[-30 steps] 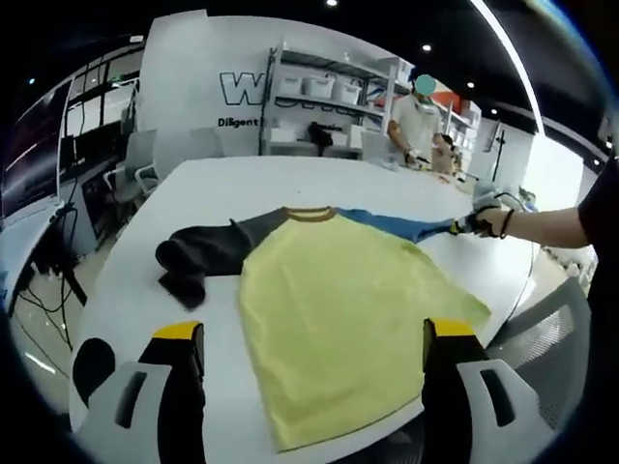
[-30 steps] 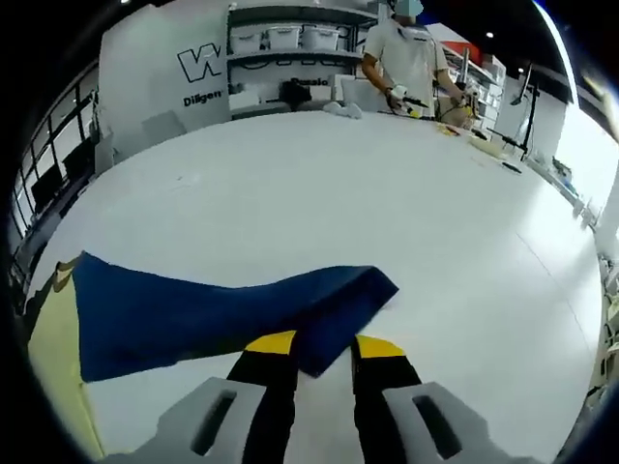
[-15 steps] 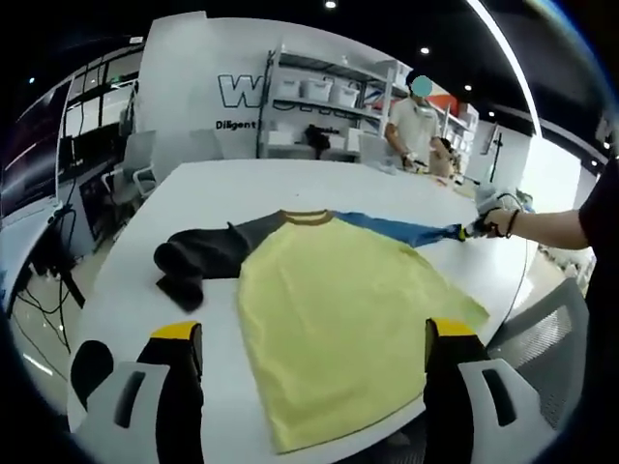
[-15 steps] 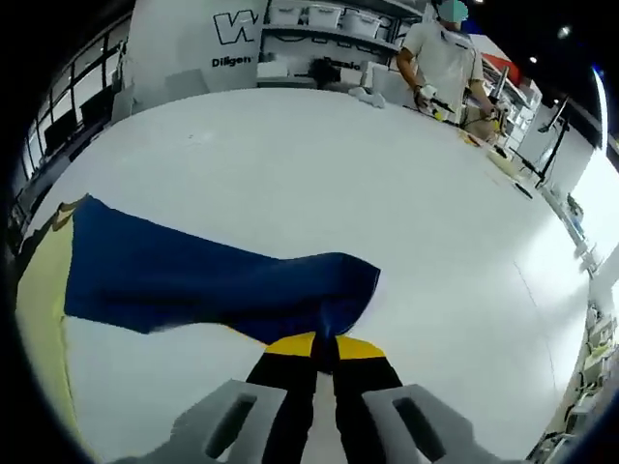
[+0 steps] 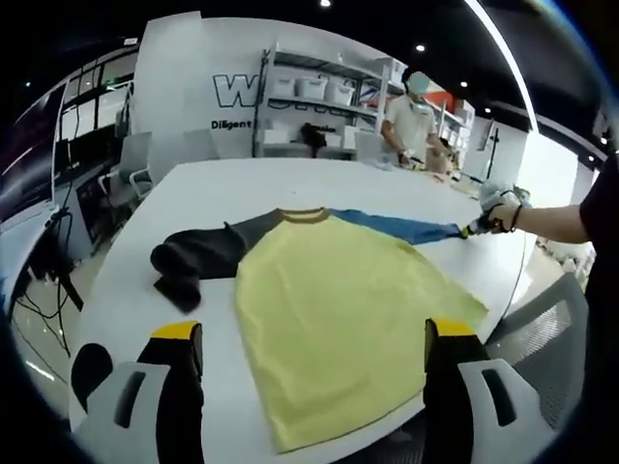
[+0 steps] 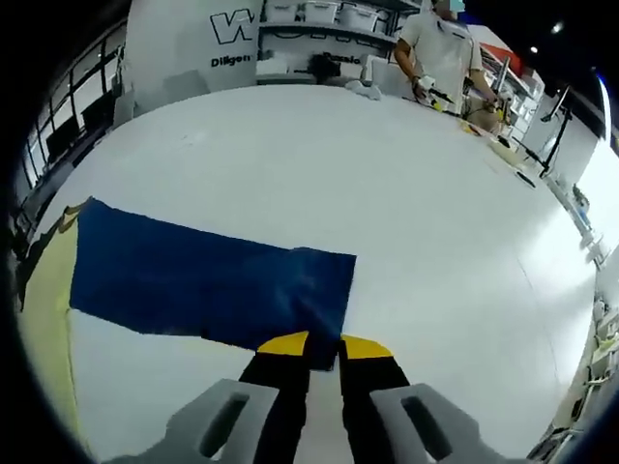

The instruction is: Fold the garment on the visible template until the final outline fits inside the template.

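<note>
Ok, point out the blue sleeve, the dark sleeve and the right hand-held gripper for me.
blue sleeve (image 6: pixel 208 280), right gripper view, middle of the flattened sleeve.
dark sleeve (image 5: pixel 198 253), left gripper view, bunched part near the cuff.
right hand-held gripper (image 6: pixel 323 345), right gripper view, between the yellow fingertips at the cuff edge.

Left gripper view looks from farther back across the table (image 5: pixel 126 280); right gripper view sits close — both share the blue sleeve (image 6: pixel 208 282).

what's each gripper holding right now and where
The right gripper pinches the blue sleeve at its cuff edge; the left gripper is open, holding nothing.
</note>
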The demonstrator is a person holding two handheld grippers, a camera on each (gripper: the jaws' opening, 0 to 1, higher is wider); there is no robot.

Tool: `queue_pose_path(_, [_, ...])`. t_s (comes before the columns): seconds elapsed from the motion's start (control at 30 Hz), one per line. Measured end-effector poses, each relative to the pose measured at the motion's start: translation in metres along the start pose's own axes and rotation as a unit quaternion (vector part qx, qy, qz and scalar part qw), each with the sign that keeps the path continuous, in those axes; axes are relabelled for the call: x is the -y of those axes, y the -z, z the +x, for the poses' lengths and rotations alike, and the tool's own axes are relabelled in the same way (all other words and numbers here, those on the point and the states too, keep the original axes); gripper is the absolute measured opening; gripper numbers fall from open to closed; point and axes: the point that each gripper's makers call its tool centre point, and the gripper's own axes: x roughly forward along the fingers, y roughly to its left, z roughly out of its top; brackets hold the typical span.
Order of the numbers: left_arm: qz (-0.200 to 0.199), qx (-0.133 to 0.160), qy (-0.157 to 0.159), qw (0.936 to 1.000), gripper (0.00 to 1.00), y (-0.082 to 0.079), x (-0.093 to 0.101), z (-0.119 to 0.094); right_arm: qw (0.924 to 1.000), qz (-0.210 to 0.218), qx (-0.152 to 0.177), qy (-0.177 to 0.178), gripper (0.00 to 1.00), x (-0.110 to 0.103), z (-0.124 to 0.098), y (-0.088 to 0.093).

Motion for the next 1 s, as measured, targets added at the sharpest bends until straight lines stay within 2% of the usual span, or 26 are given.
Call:
queue_pose_path(0.13, [0.005, -0.003, 0.003, 1.0, 0.91, 0.0, 0.004, 0.0, 0.9996, 0.028, 0.008, 0.006, 0.11, 0.008, -0.001, 0.002])
queue_pose_path(0.23, [0.008, -0.007, 0.005, 0.9999, 0.91, 0.001, 0.005, 0.0, 0.9991, 0.036, 0.002, 0.02, 0.0, 0.018, -0.005, 0.006])
queue_pose_path(0.3, [0.009, -0.009, 0.004, 0.9999, 0.91, 0.002, 0.006, 0.0, 0.9981, 0.057, 0.015, 0.02, 0.01, 0.02, -0.005, 0.004])
queue_pose_path(0.37, [0.01, -0.009, 0.004, 0.9999, 0.91, 0.001, 0.006, 0.0, 0.9955, 0.093, 0.019, 0.004, 0.12, 0.016, -0.004, 0.004])
queue_pose_path(0.43, [0.01, -0.008, 0.003, 0.9999, 0.92, 0.001, 0.006, 0.0, 0.9887, 0.146, 0.026, -0.024, 0.2, 0.013, 0.003, 0.0])
queue_pose_path(0.53, [0.012, -0.005, 0.003, 0.9999, 0.92, 0.0, 0.007, -0.001, 0.9859, 0.162, 0.014, -0.038, 0.24, 0.013, 0.011, 0.001])
queue_pose_path(0.57, [0.013, -0.006, 0.002, 0.9999, 0.92, 0.0, 0.007, -0.001, 0.9918, 0.122, 0.024, -0.029, 0.24, 0.017, 0.016, -0.003])
queue_pose_path(0.63, [0.014, -0.007, 0.002, 0.9999, 0.92, 0.0, 0.007, -0.001, 0.9944, 0.102, 0.017, -0.021, 0.21, 0.02, 0.022, -0.003])
queue_pose_path(0.87, [0.012, -0.003, 0.0, 0.9999, 0.92, -0.001, 0.004, -0.001, 0.9977, 0.065, 0.016, -0.003, 0.09, 0.019, 0.032, -0.006])
queue_pose_path(0.93, [0.013, -0.002, -0.001, 0.9999, 0.93, 0.0, 0.003, -0.001, 0.9975, 0.068, 0.018, -0.006, 0.04, 0.011, 0.028, -0.005])
queue_pose_path(1.0, [0.014, 0.0, -0.001, 0.9999, 0.93, -0.001, 0.002, -0.001, 0.9975, 0.068, 0.019, -0.003, 0.04, 0.005, 0.02, -0.002])
